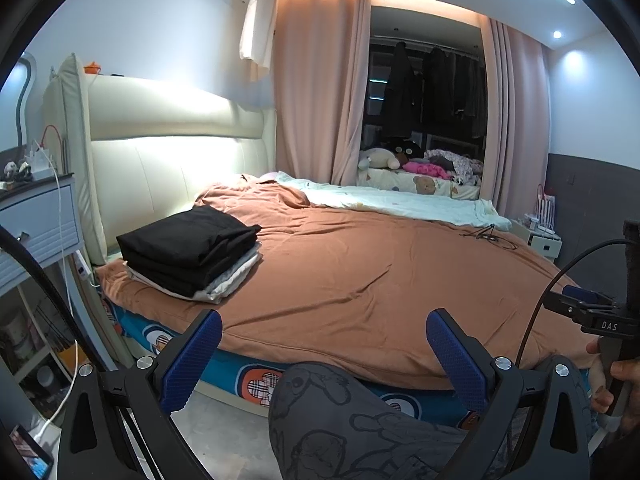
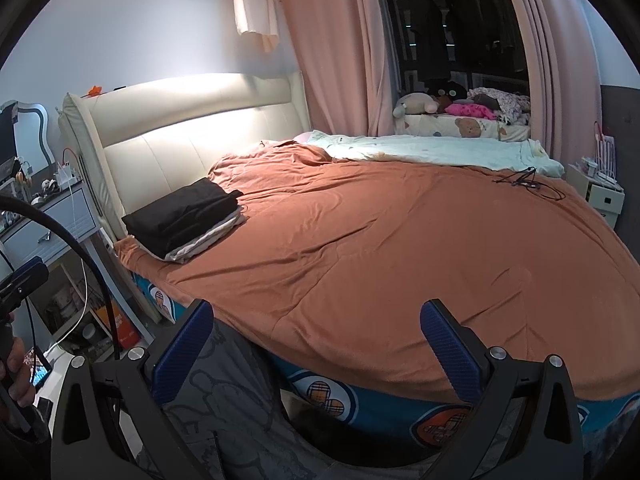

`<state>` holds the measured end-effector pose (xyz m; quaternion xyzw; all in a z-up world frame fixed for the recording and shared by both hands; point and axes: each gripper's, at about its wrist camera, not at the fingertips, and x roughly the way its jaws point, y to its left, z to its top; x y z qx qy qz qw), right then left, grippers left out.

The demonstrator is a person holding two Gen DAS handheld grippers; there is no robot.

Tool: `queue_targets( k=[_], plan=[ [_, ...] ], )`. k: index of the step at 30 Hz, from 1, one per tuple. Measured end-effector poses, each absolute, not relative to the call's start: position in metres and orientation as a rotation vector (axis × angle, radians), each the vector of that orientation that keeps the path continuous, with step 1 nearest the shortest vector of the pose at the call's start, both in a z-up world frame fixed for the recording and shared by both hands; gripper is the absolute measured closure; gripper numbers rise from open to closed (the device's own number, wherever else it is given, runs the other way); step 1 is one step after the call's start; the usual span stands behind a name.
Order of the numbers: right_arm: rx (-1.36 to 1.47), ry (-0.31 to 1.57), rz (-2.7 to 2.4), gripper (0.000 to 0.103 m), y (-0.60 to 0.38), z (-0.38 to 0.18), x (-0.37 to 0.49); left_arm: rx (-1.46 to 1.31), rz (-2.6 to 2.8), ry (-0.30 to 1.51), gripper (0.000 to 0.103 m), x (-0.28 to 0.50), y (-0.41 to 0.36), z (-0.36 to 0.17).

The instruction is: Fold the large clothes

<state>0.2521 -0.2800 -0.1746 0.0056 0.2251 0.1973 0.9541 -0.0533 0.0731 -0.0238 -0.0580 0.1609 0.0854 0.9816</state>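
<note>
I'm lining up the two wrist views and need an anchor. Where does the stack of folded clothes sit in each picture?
Left wrist: the stack of folded clothes lies left of centre, at the bed's near corner by the headboard.
Right wrist: the stack sits left, a little above mid-height, at that same corner.
Shared landmark: the cream headboard directly behind the stack in both views.

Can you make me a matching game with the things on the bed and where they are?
Things:
1. folded black clothes
2. pale mint blanket
3. thin black cable
4. pink plush toy

Places:
A. on the window ledge, between the curtains
B. along the bed's far side
C. atop white folded fabric, near the headboard
D. on the orange sheet, near the far corner

Pairs: 1-C, 2-B, 3-D, 4-A
</note>
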Motion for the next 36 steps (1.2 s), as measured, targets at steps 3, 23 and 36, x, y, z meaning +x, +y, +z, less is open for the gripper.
queue_targets(
  k=[3, 23, 36],
  plan=[
    [0.011, 0.46, 0.401, 0.0, -0.2812, -0.1746, 0.2522, -0.117, 0.172, 0.323, 0.0, -0.0533, 0.0733, -0.0238],
    [0.013, 0.468, 0.399, 0.0, -0.2792, -0.1733, 0.2521, -0.117, 0.178, 0.321, 0.0, -0.0606, 0.0768, -0.0194],
    [0.011, 0.468, 0.4, 0.0, -0.2775, -0.1727, 0.2514, -0.117, 0.179, 0.317, 0.0, -0.0614, 0.0785, -0.0189]
  ],
)
